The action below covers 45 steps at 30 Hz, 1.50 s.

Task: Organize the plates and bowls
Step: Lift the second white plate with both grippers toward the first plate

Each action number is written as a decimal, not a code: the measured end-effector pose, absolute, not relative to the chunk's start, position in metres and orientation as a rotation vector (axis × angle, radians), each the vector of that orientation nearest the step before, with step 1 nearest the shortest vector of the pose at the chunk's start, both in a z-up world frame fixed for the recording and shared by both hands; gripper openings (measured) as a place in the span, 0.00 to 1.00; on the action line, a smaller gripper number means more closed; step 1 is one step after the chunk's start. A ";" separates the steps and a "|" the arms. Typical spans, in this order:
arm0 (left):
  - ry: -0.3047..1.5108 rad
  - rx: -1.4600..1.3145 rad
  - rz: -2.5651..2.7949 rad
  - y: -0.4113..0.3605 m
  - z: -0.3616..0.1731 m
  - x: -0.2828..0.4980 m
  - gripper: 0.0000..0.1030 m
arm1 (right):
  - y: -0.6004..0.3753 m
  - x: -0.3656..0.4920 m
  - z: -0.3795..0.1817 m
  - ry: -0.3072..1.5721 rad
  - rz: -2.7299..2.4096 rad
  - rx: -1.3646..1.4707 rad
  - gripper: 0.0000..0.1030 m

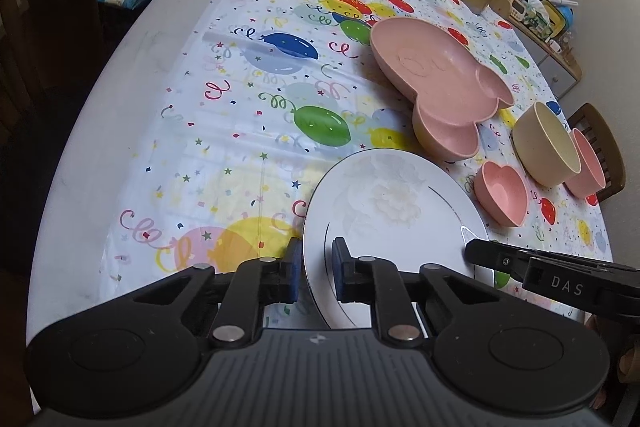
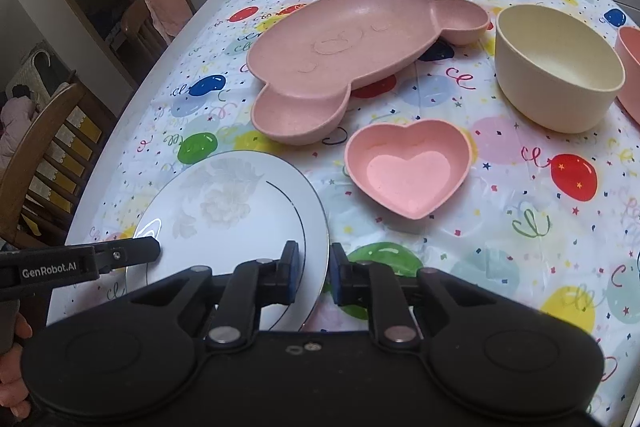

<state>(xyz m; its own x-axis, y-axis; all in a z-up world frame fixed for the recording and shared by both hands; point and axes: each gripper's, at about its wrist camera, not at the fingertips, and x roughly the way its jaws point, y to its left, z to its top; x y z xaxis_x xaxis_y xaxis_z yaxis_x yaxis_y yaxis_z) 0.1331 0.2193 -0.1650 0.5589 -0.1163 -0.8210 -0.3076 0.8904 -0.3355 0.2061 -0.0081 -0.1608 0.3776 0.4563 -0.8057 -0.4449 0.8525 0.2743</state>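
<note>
Where both grip: white plate (image 1: pixel 384 211) rim between each narrowed claw's pads.

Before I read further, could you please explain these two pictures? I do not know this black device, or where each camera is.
A person holds one pair of hand-held tongs in each hand; there is no robot arm. Each picture comes from a camera on one pair, looking forward along its fingers.

Both pairs grip the same white plate by its near rim: the left tongs on one side, the right tongs on the other.

On the balloon tablecloth also lie a pink bear-shaped divided plate, a pink heart bowl, a cream bowl and part of a round pink bowl.
</note>
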 end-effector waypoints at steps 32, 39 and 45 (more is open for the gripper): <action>1.029 -0.414 -0.060 0.121 -0.131 0.114 0.13 | -0.109 0.162 -0.126 1.058 0.464 0.098 0.08; 1.028 -0.390 -0.116 0.084 -0.120 0.121 0.13 | -0.149 0.153 -0.112 1.035 0.426 0.131 0.08; 1.034 -0.361 -0.161 0.046 -0.116 0.130 0.13 | -0.188 0.148 -0.105 1.021 0.389 0.165 0.08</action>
